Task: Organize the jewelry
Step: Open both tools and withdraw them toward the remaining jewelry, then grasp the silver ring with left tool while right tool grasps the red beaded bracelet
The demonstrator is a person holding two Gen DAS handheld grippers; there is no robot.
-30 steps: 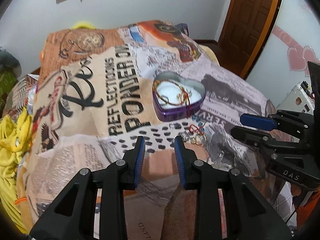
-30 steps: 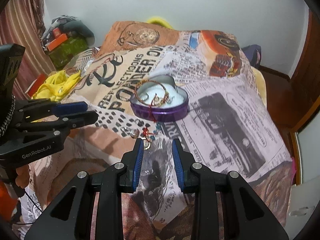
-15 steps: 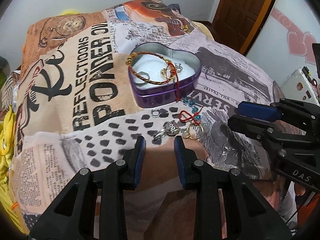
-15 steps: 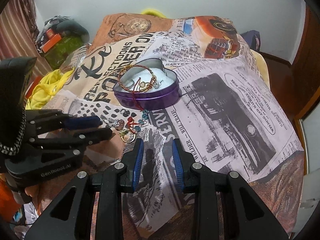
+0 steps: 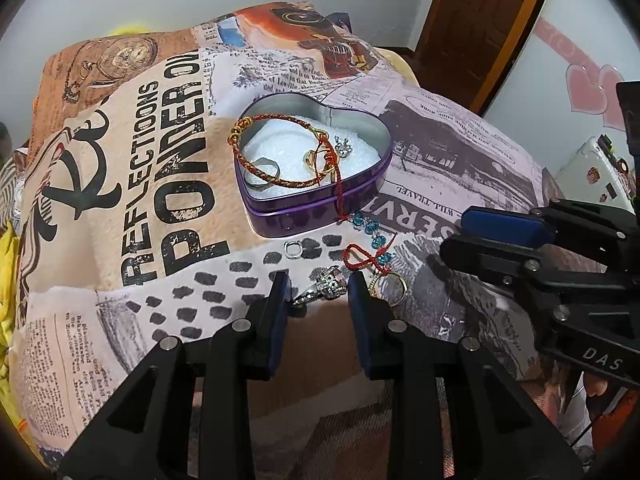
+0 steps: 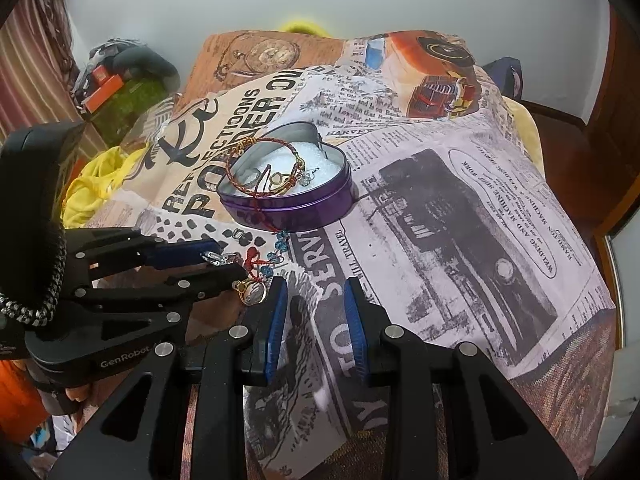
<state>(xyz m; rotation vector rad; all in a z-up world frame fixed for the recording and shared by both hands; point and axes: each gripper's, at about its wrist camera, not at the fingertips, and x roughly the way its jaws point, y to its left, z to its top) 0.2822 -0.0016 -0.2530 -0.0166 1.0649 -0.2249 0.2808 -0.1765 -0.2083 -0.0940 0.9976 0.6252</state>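
Positioning the left gripper [image 5: 318, 286] around the silver stone ring [image 5: 326, 282] is the step in hand: I read its fingers [image 5: 280, 292] as released, one on each side of the ring, with gaps showing. The ring lies on the printed blanket [image 5: 132, 184] covering the bed, just in front of the heart-shaped purple tin [image 5: 320, 208]. A gold ring [image 5: 390, 286] lies just right of the left gripper's right finger, and the red cord with blue beads [image 5: 368, 248] trails from the tin rim down to it.

The right gripper [image 6: 316, 300] hangs released over bare blanket, grasping nothing.

The next move calls for:
1. Lowering the left fingers until the tips bracket the ring band.
2. Closing without catching the cord or the gold ring.
3. Lifting and carrying to the tin.

Compared with one second ago, the left gripper has advanced from well short of the loose pieces to straddling the silver ring; the tin now appears nearer in both views.
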